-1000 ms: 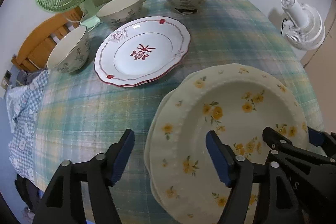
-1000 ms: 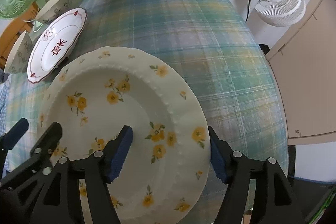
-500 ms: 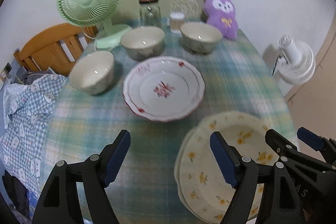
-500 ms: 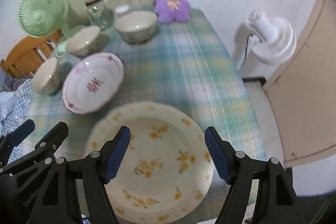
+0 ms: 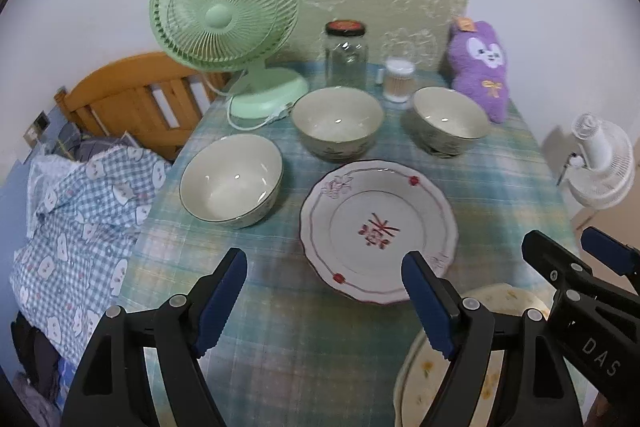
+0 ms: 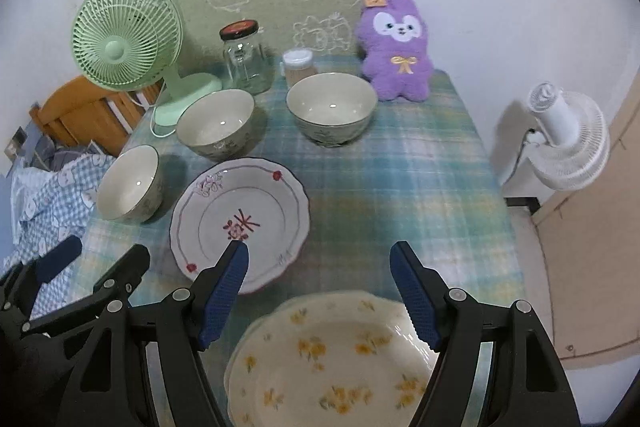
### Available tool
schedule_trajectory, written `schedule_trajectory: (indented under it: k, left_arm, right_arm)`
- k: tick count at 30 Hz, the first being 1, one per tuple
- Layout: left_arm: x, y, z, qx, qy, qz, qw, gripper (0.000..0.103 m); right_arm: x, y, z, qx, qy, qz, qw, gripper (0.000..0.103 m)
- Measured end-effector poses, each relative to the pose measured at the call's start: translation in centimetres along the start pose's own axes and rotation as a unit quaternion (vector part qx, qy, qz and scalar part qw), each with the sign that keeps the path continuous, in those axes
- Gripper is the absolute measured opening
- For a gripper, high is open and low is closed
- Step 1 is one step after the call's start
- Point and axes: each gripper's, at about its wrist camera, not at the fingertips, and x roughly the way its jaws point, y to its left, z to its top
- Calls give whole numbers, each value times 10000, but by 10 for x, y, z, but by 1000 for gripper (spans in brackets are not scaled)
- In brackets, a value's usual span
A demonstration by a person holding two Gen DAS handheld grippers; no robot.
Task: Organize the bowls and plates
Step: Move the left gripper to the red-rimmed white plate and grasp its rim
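1. Both grippers, left (image 5: 324, 301) and right (image 6: 320, 293), hover with jaws apart, holding nothing.
2. Yellow-flowered plates (image 6: 336, 359) sit stacked nearest; red-trimmed plate (image 6: 240, 223) mid-table.
3. Three bowls (image 5: 232, 181) stand beyond.

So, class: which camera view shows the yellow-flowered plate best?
The right wrist view: the yellow-flowered plate lies nearly whole between the open right gripper jaws. The left wrist view shows only its edge, behind the left gripper.

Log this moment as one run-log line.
left gripper: open, empty | right gripper: open, empty | yellow-flower plates: stacked | three bowls: separate | red-pattern plate: on table
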Motion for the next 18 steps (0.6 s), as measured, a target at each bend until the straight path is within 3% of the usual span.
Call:
schedule_trajectory:
  k: [10,12,18]
  left_arm:
    - [58,-3,8,-237,76,276,9993,80]
    - [66,-3,9,-331,27,261,9991,74]
    - [97,-9,13,-409,261,326,9983,68]
  right_arm:
    - [68,9,25,-227,242,179,9993,76]
    - [82,11,29,-258,266,182,9991,76]
    - [114,16,35,-376,405,298,9980,76]
